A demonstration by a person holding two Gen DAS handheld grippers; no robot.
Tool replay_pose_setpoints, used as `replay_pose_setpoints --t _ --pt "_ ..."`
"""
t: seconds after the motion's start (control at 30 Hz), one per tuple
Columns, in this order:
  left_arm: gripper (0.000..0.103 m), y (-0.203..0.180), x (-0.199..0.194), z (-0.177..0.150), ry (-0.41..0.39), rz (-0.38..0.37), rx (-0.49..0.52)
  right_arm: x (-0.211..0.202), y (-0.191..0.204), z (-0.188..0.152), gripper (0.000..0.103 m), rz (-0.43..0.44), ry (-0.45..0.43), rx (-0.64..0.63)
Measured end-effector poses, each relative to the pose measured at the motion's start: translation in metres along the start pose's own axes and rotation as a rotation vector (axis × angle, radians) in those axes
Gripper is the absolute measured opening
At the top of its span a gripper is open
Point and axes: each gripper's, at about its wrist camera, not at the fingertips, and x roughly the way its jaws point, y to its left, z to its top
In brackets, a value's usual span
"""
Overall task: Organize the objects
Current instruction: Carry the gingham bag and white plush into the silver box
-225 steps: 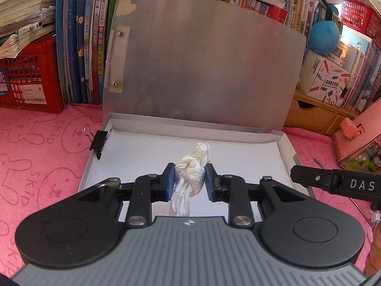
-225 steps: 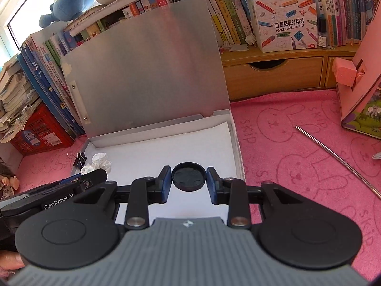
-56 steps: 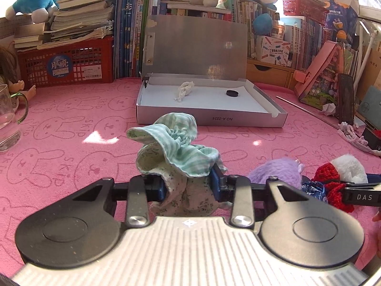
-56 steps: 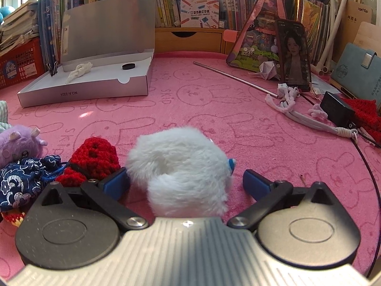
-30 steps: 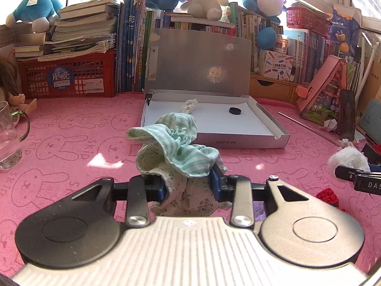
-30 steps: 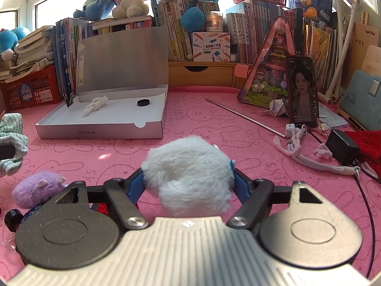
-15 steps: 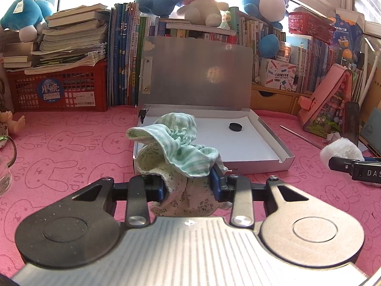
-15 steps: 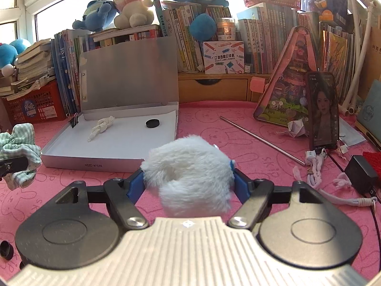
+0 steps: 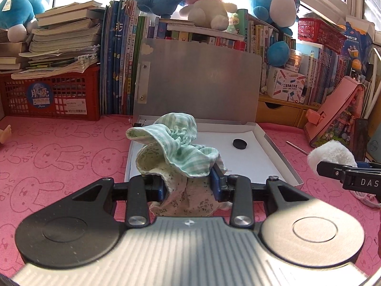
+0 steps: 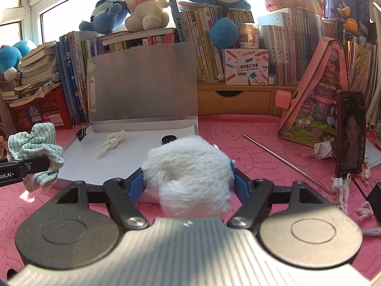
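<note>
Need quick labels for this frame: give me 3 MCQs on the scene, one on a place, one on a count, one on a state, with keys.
1. Where does the black disc lie?
A. on the pink mat
B. inside the open box
C. in the red crate

2. How many loose items lie on the box floor?
A. two
B. four
C. none

3. What state is the right gripper in?
A. open and empty
B. shut on the white fluffy toy
C. shut on a phone

Key: 1 B, the disc sits on the white floor near the lid. 2 A, only the disc and the twisted white tissue. 3 B, both blue pads press into the fur.
</note>
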Motion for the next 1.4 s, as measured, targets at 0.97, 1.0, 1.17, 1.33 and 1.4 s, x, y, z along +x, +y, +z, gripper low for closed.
replay_pose_setpoints --t 0.97,1.0,1.17,1.33,1.4 --pt "0.041 0.023 0.130 0.024 0.140 0.046 -0.041 0.126 0.038 0.028 0.076 0.057 0.109 0.054" --pt "0.041 0.023 0.131 0.023 0.144 0.047 -0.037 0.128 0.039 0.027 0.076 0.054 0.113 0.047" --pt "0.042 0.026 0.139 0.017 0.165 0.047 -0.032 0.139 0.040 0.023 0.076 0.043 0.139 0.038" --pt "0.042 0.025 0.141 0.015 0.162 0.055 -0.018 0.147 0.039 0.017 0.076 0.033 0.165 0.039" --pt "0.042 0.025 0.142 0.015 0.158 0.059 -0.012 0.150 0.037 0.013 0.076 0.030 0.175 0.043"
